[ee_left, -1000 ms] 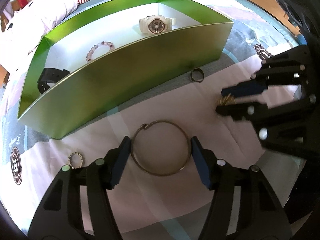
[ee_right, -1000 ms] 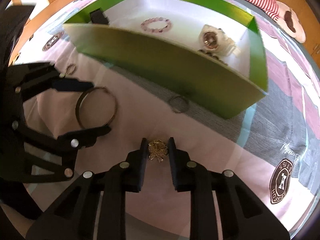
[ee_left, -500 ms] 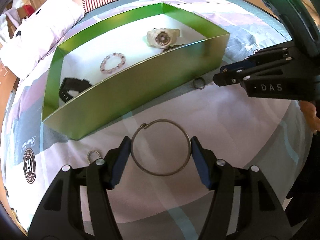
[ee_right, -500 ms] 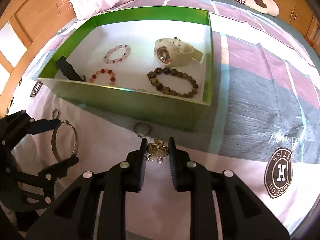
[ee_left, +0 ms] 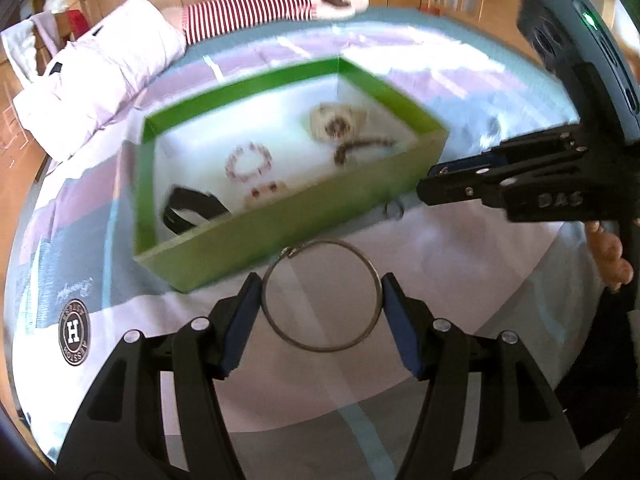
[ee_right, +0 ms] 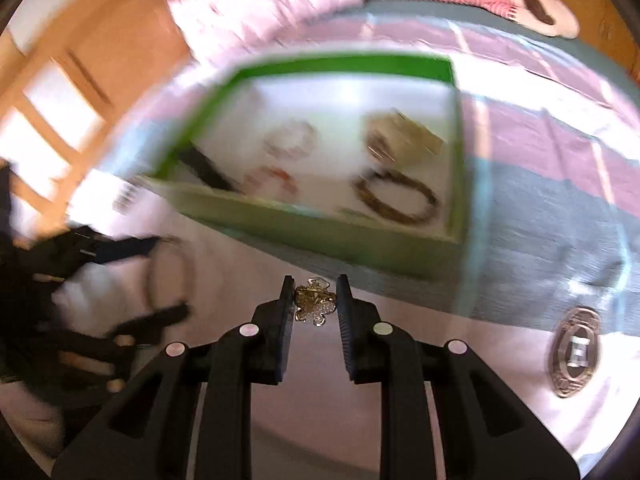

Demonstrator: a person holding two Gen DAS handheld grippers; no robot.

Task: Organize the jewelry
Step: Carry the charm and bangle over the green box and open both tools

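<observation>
My left gripper (ee_left: 322, 298) is shut on a thin metal bangle (ee_left: 372, 276) and holds it above the bedspread, in front of the green box (ee_left: 280, 236). My right gripper (ee_right: 313, 304) is shut on a small gold flower-shaped ornament (ee_right: 314, 306) and holds it in the air before the box's near wall (ee_right: 340, 236). The right gripper also shows at the right of the left wrist view (ee_left: 500, 180). The box holds a white watch (ee_left: 338, 122), a pink bead bracelet (ee_left: 249, 160), a red bead bracelet (ee_left: 262, 192), a dark bead bracelet (ee_right: 396, 198) and a black band (ee_left: 192, 210).
A small ring (ee_left: 394, 210) lies on the bedspread by the box's near right corner. A pink quilt (ee_left: 96, 80) and a striped plush toy (ee_left: 272, 4) lie at the bed's far side. Wooden cabinets stand behind the bed. The right wrist view is motion-blurred.
Both grippers have risen from the bedspread with their pieces still held. The box now looks smaller and lower in both views, and its contents show more fully.
</observation>
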